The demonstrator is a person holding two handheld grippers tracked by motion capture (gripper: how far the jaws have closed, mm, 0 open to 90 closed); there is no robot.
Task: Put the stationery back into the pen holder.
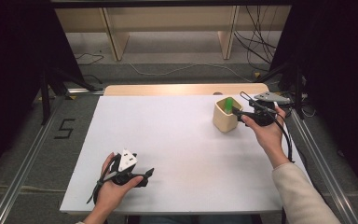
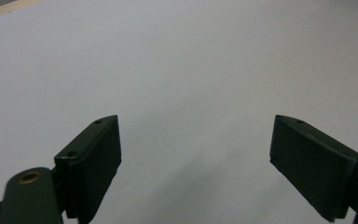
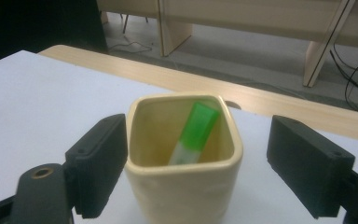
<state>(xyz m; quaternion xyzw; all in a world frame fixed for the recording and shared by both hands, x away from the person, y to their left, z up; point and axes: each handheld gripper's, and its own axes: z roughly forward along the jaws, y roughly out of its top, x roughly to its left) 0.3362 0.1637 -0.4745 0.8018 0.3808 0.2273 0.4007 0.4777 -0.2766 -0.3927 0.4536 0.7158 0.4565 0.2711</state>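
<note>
A cream square cup (image 1: 225, 116) (image 3: 182, 163) stands upright at the back right of the white table. A green tube (image 1: 228, 103) (image 3: 195, 131) leans inside it, its top end poking above the rim. My right gripper (image 1: 238, 112) (image 3: 196, 172) is open; its jaws stand either side of the cup, the left jaw at the cup's wall and the right one apart from it. My left gripper (image 1: 150, 173) (image 2: 196, 163) rests low over the front left of the table, open, with nothing between its jaws.
The white table top (image 1: 168, 144) ends in a wooden strip (image 1: 182, 88) at the back. Beyond it are wooden shelf legs (image 1: 116, 42) and loose cables (image 1: 256, 46) on the floor. Metal rails (image 1: 23, 163) run along both sides.
</note>
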